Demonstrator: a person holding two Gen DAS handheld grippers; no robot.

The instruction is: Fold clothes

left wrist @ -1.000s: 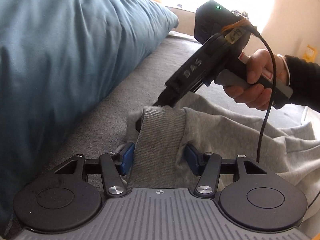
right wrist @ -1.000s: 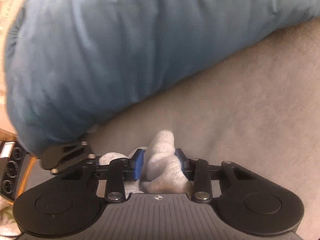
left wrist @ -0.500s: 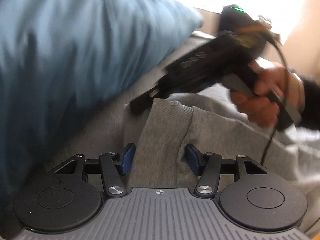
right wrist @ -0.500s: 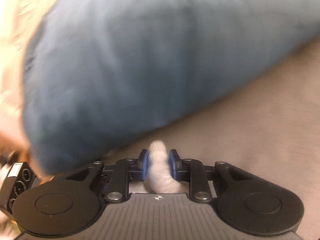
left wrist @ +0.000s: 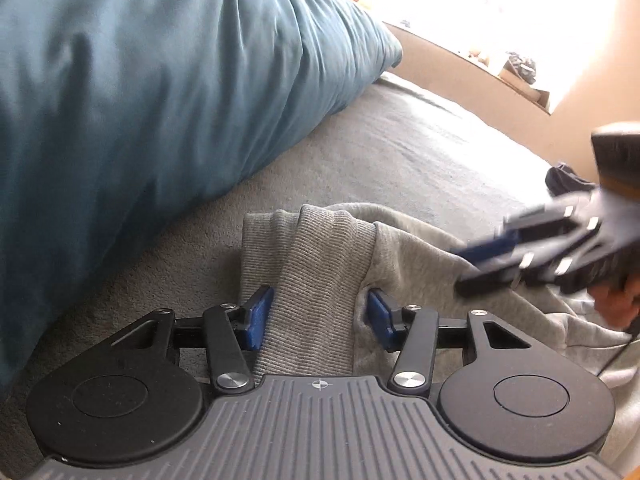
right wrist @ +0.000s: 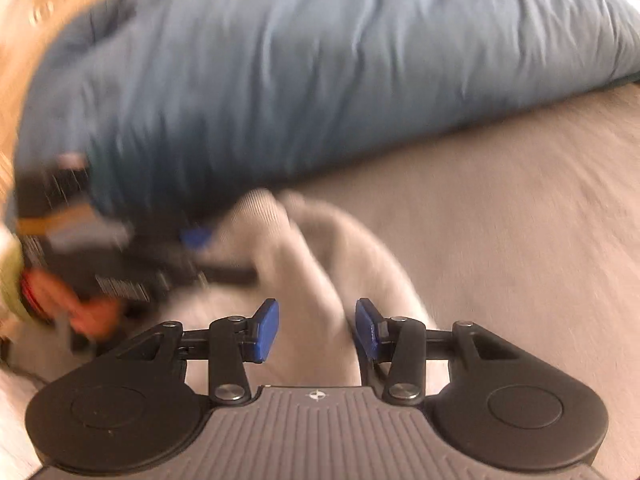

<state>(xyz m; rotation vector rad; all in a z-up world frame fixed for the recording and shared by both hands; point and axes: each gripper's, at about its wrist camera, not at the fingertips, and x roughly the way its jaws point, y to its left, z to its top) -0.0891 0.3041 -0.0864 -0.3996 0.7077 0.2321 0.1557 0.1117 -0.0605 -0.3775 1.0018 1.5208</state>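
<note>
A grey sweatshirt lies crumpled on the bed. Its ribbed sleeve cuff stands between the blue pads of my left gripper, whose jaws are closing and press on both of its sides. In the right wrist view the cuff's end sticks out past the blurred left gripper. My right gripper hangs over a ridge of the sweatshirt. Its jaws are opening and its pads stand clear of the cloth. It shows blurred at the right of the left wrist view, holding nothing.
A big blue pillow lies along the bed, close to the cuff. Grey bed sheet stretches beyond the sweatshirt. A dark garment sits at the far right, and a pale ledge runs under the bright window.
The right gripper pinched the cuff's fold ahead of the left gripper; it has let go, opened, and swung back and to the right. The cuff stays between the left jaws.
</note>
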